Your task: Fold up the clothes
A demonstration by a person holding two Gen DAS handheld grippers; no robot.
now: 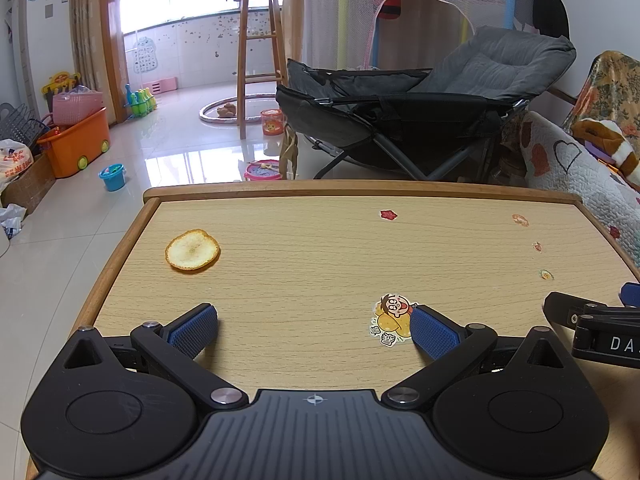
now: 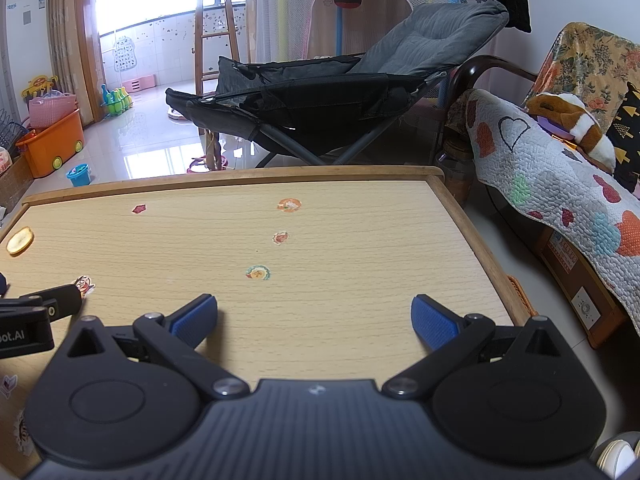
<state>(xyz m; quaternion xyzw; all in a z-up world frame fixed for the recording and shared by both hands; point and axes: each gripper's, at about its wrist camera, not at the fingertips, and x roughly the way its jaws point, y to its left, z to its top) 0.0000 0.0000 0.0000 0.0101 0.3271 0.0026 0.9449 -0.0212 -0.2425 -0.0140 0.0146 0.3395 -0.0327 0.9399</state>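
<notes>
No garment lies on the wooden table [image 1: 320,248] in either view. My left gripper [image 1: 314,330] hangs open over the table's near part, its blue pads [image 1: 194,332] wide apart with nothing between them. My right gripper [image 2: 314,322] is open too, above the table [image 2: 320,232], with bare wood between its fingers. Each gripper shows at the edge of the other's view: the right one [image 1: 592,320] at the far right, the left one [image 2: 44,304] at the far left.
A piece of orange peel [image 1: 193,251] lies at the table's left side, and several stickers [image 1: 394,318] dot the top. Behind the table stands a grey folding lounge chair [image 1: 420,100]. A quilt-covered sofa [image 2: 552,168] is to the right. Toys and an orange bin [image 1: 76,144] sit on the floor.
</notes>
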